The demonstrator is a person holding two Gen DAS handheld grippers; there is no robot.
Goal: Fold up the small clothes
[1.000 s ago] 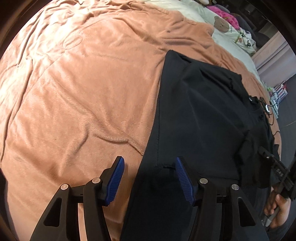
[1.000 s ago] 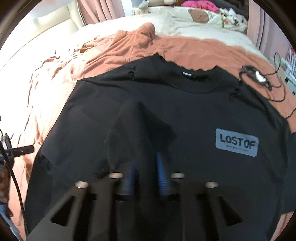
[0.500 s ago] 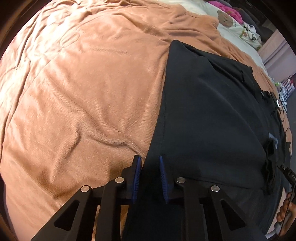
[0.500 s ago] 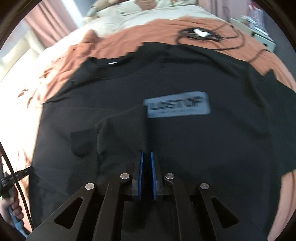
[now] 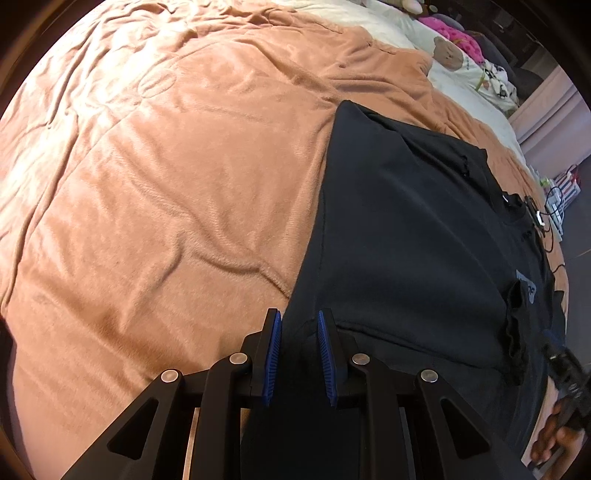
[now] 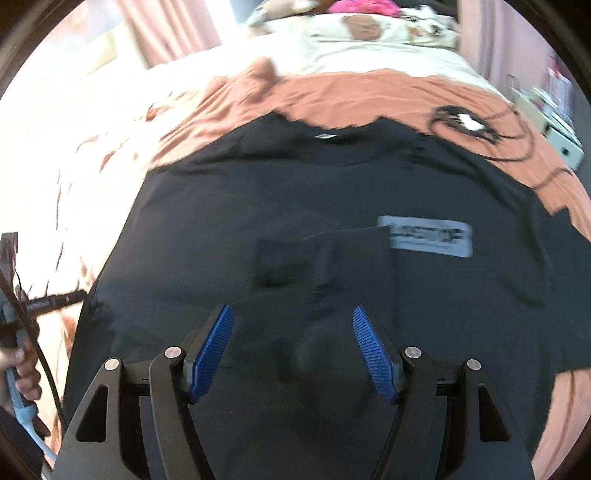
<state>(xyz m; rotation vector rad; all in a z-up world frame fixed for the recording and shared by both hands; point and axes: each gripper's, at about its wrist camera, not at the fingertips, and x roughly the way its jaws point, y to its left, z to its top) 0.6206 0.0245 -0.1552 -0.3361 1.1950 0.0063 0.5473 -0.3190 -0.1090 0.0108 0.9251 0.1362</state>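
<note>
A black T-shirt [image 6: 332, 192] with a grey label [image 6: 430, 240] lies spread on the orange blanket [image 5: 166, 184]. Its left sleeve [image 6: 332, 258] is folded inward over the chest, its edge beside the label. In the right wrist view my right gripper [image 6: 291, 310] hovers over that sleeve with its jaws opening. A hump of black cloth sits between the blue pads [image 6: 210, 350] but touches neither. In the left wrist view my left gripper [image 5: 298, 321] is shut on the T-shirt [image 5: 406, 240] at its left side edge, with cloth pinched between the pads.
A black cable with a small white device [image 6: 465, 122] lies on the blanket past the shirt's right shoulder. Bear-print pillows [image 6: 362, 29] sit at the head of the bed. A nightstand [image 6: 561, 136] stands at right. A hand [image 6: 18, 369] holds the other gripper at far left.
My left gripper has shut on the shirt's side edge. My right gripper carried the sleeve across toward the label, then opened and let it go.
</note>
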